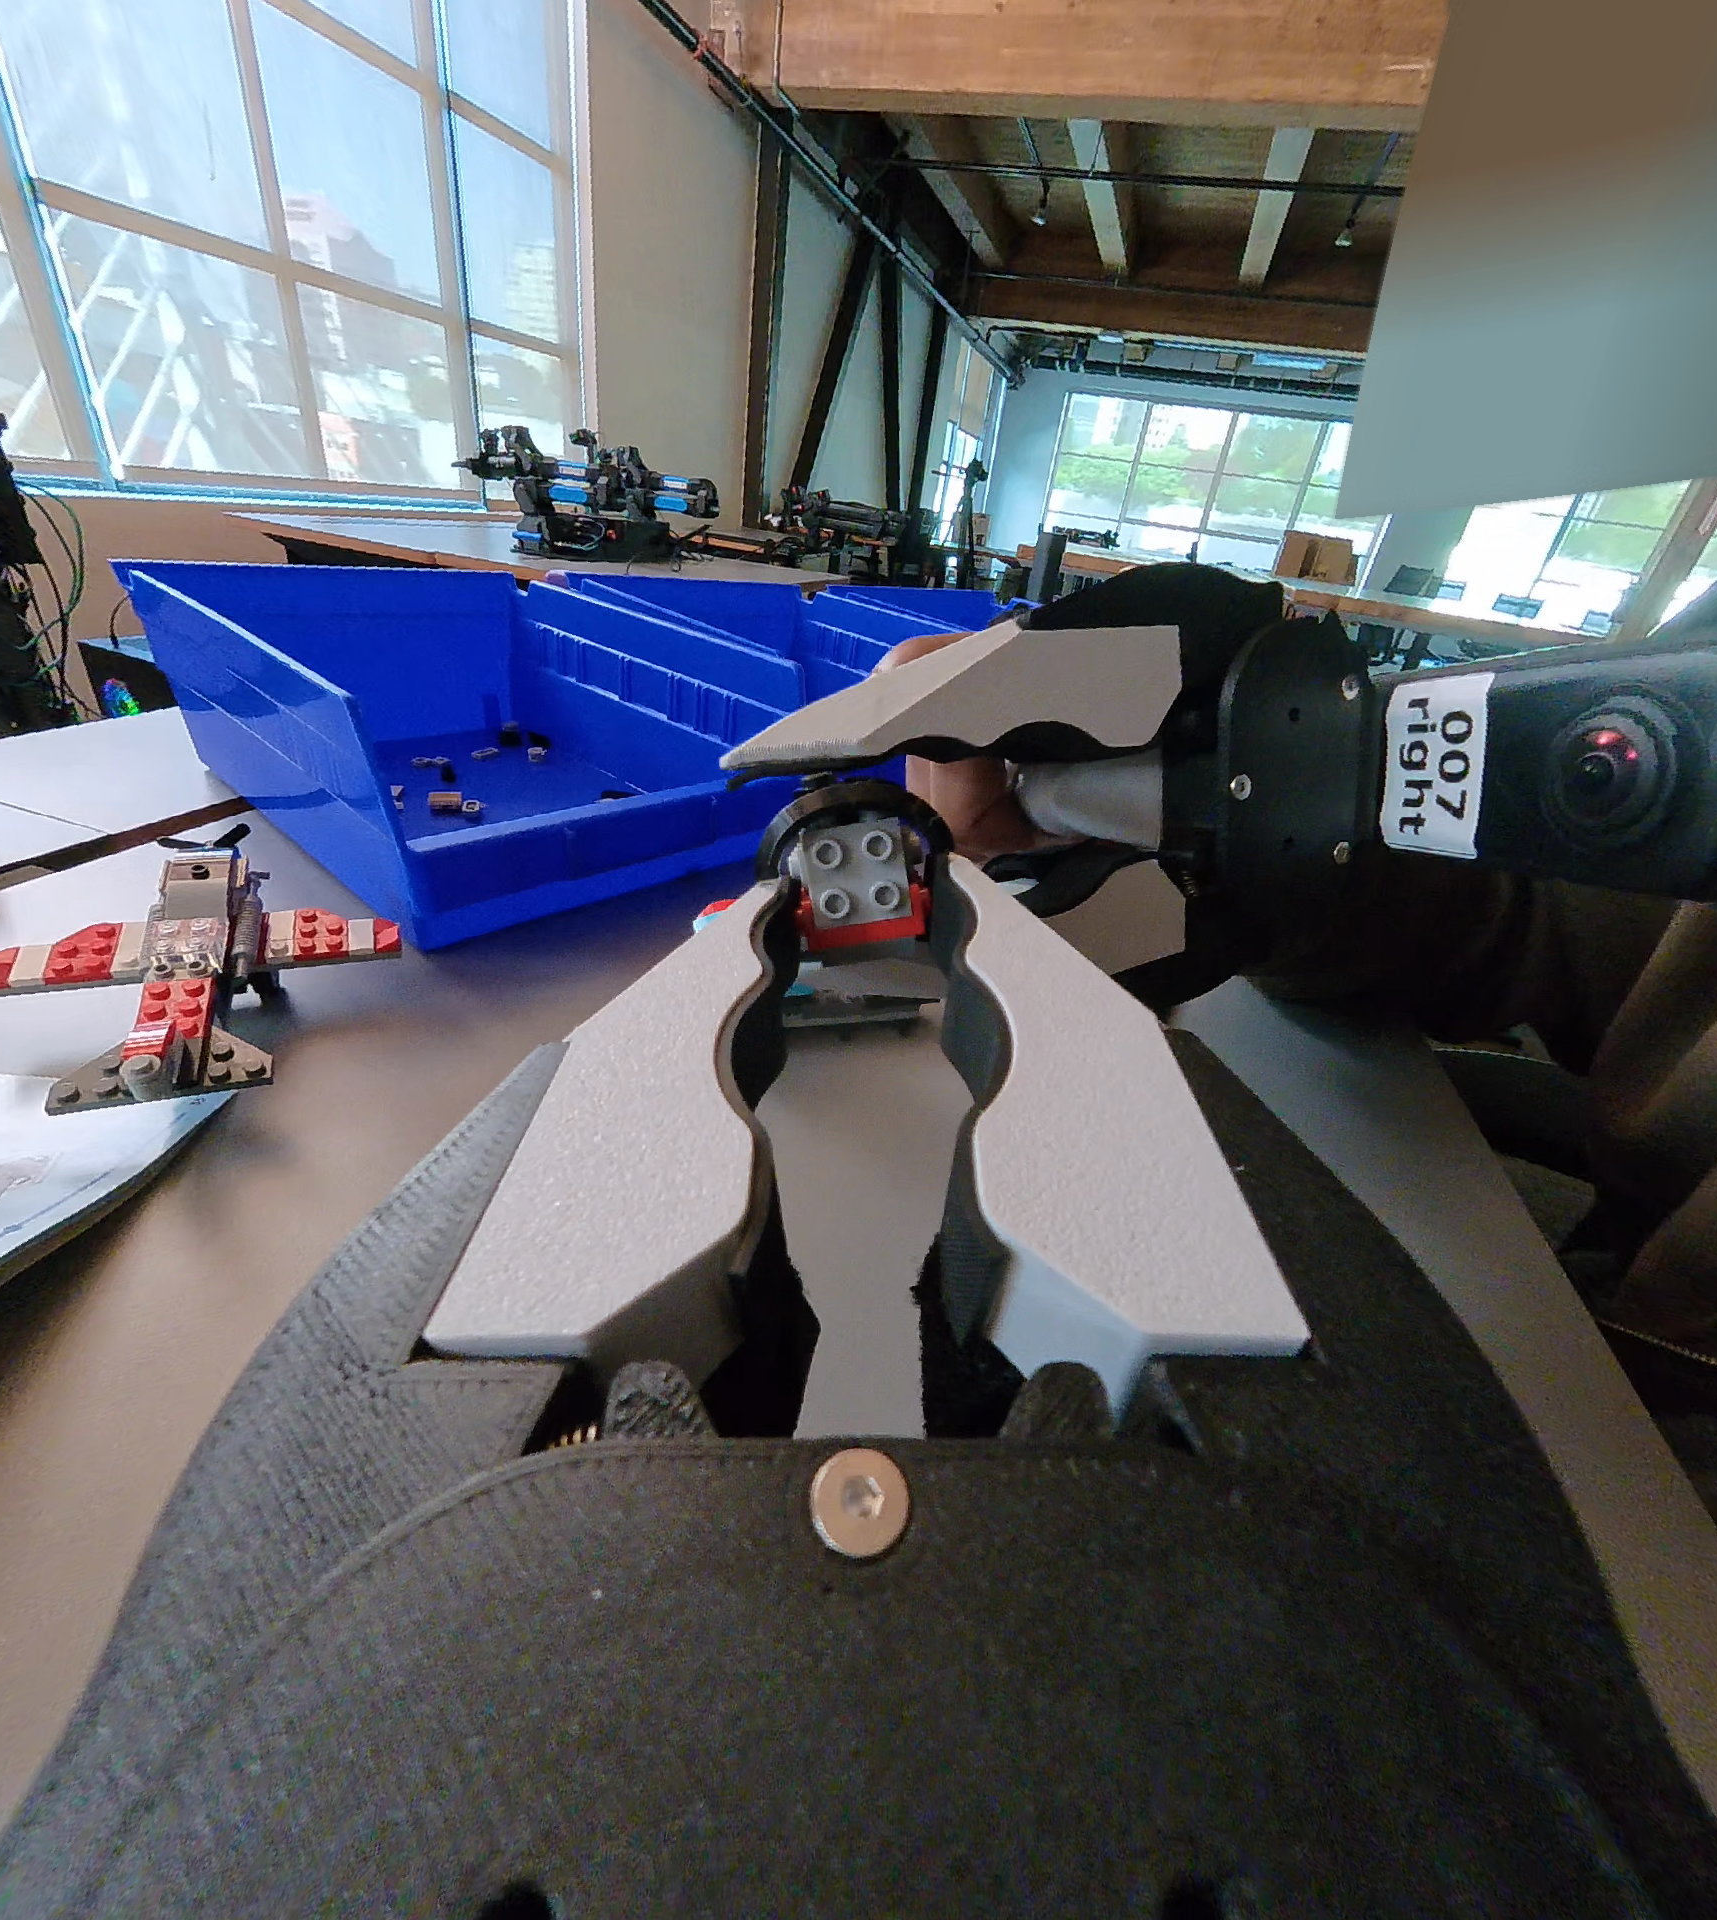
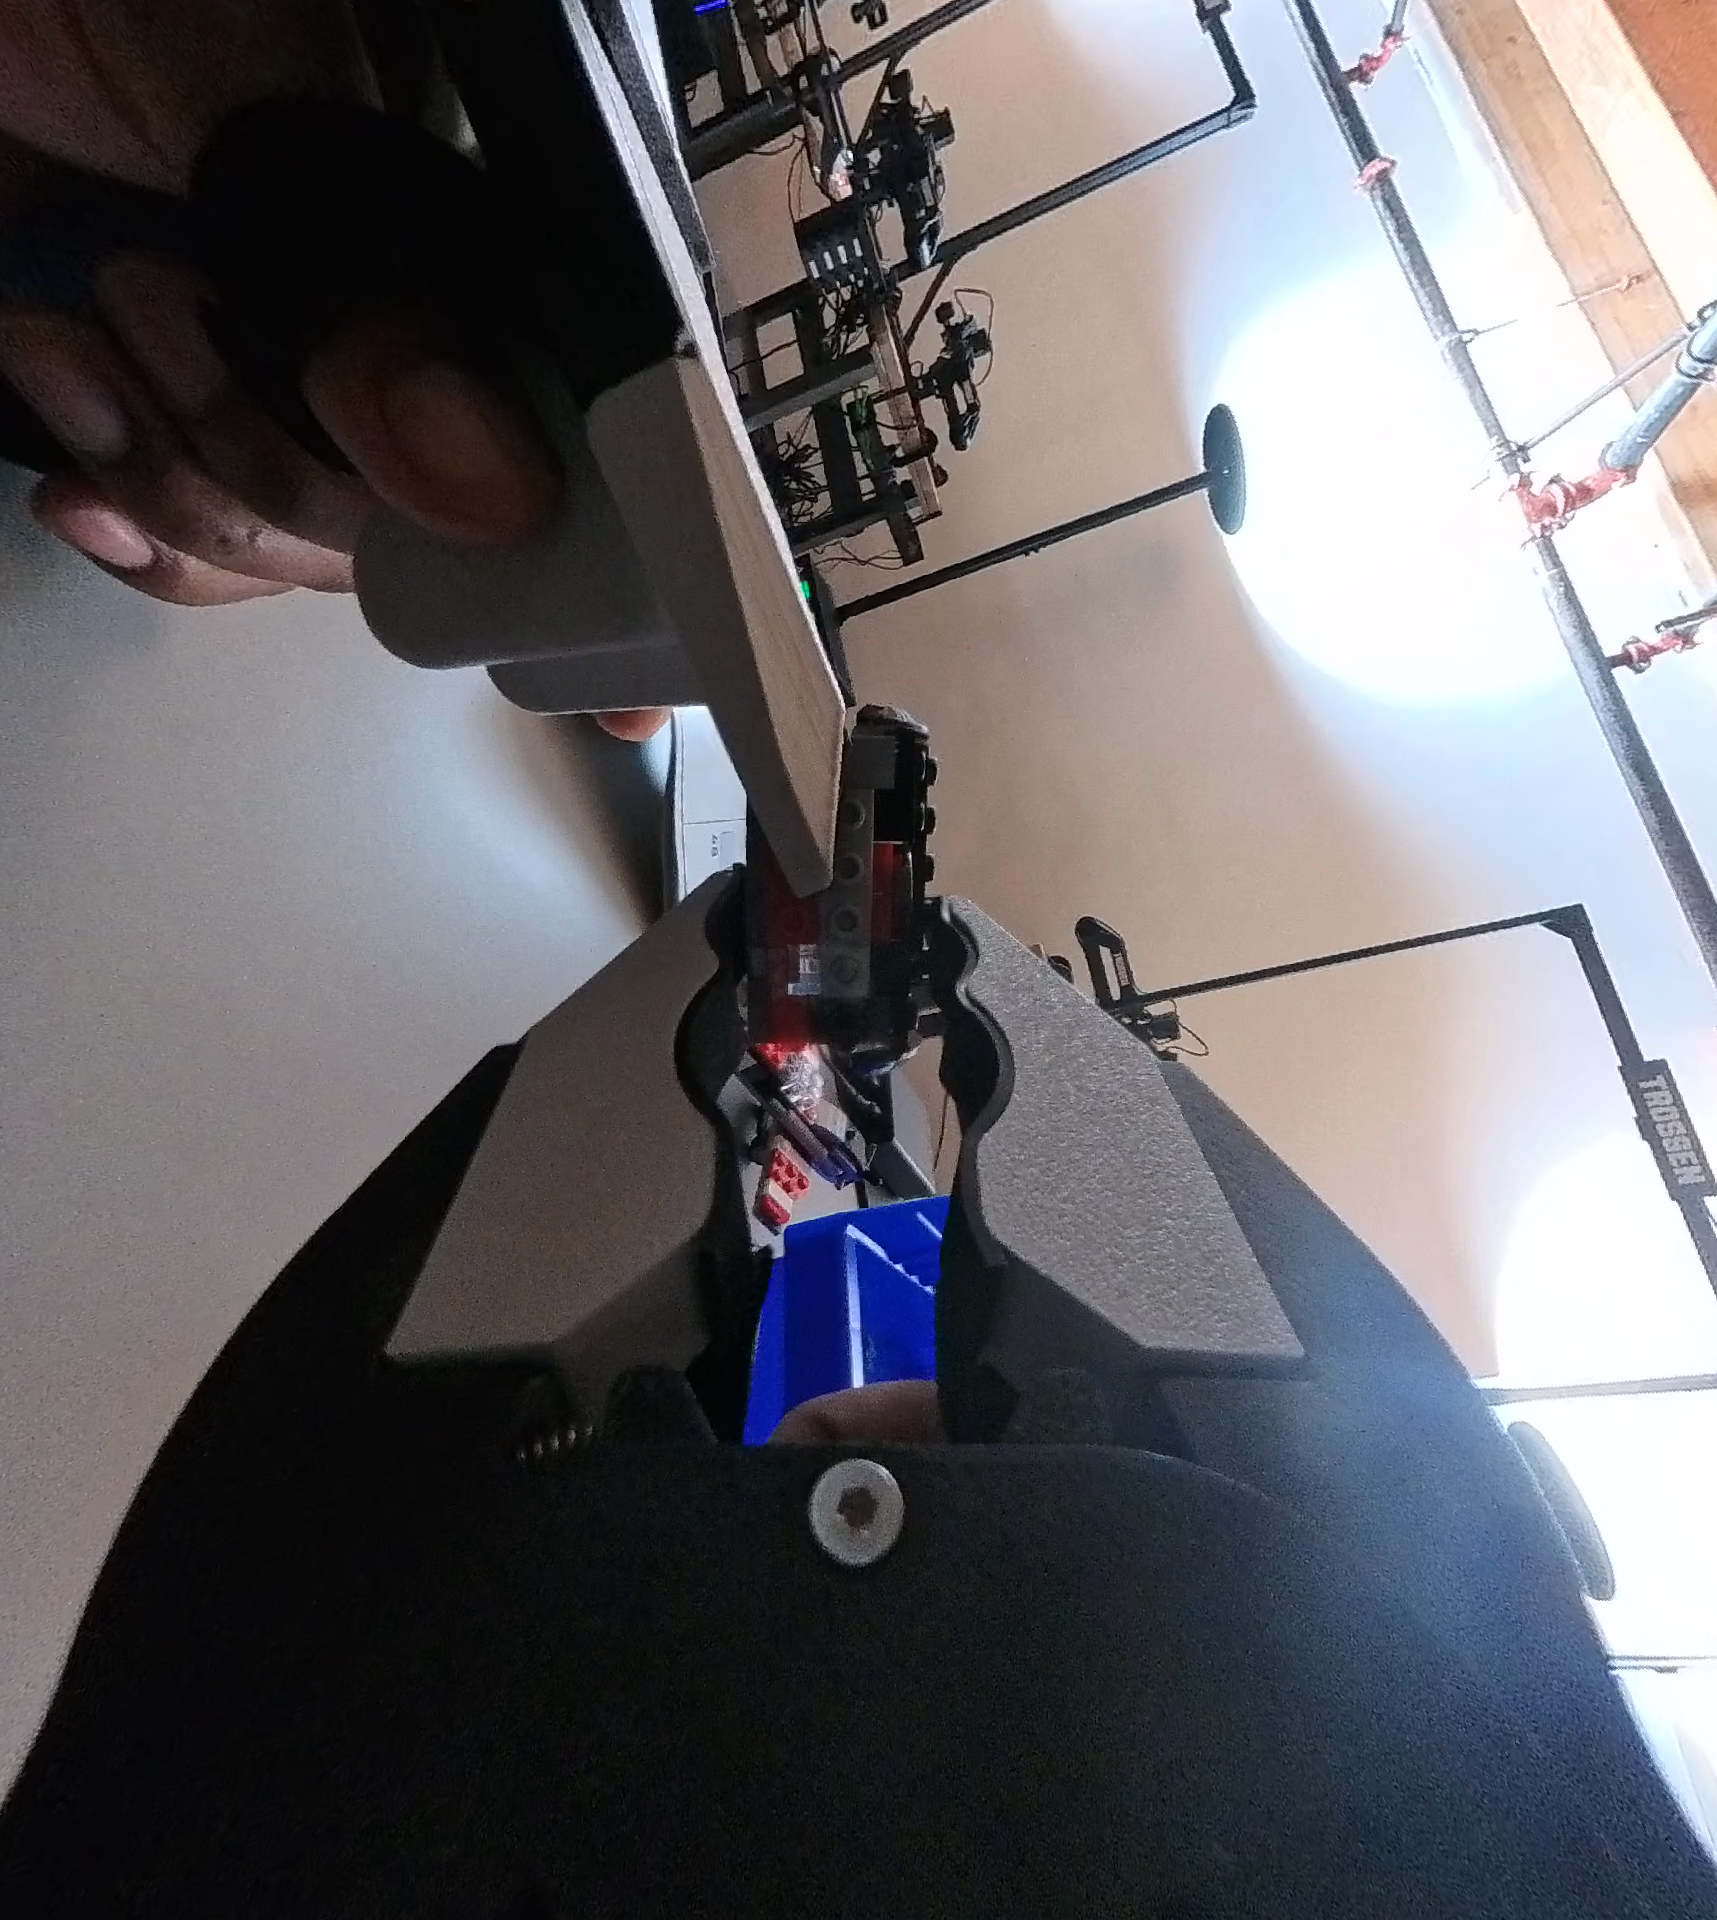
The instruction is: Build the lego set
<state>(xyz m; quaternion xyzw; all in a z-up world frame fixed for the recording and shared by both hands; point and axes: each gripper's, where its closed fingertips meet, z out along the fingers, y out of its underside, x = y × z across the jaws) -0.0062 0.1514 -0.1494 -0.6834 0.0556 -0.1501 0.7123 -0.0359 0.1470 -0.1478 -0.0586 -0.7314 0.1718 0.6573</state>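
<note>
Left wrist view puts your left gripper (image 1: 859, 894) at frame centre, its two grey fingers (image 1: 667, 1039) narrowed onto a small brick assembly (image 1: 859, 883): a grey four-stud block on red pieces with a black ring behind it. Both fingertips press its sides, so it is held just above the table (image 1: 210, 1455).

Your right gripper (image 1: 812, 779) comes in from the right of the frame, turned on its side. One grey finger lies flat across the top of the black ring; the other finger passes behind the assembly and is mostly hidden. In the right wrist view the same assembly (image 2: 854, 935) sits between the right gripper's (image 2: 838, 935) fingertips, partly closed around it, and both pads appear to bear on it. The left gripper's finger (image 2: 771, 727) crosses from the upper left there, touching the assembly.

Room is tight around the grasp: the two tools overlap at the assembly. Just behind it, at centre left, stands the near wall of a blue bin (image 1: 542, 873), with small loose parts on its floor. At the left edge a red, white and grey brick plane (image 1: 179, 966) lies on the table, well apart from your fingers, with a paper sheet (image 1: 23, 1195) below it. Bare tabletop shows between the plane and the left gripper.
</note>
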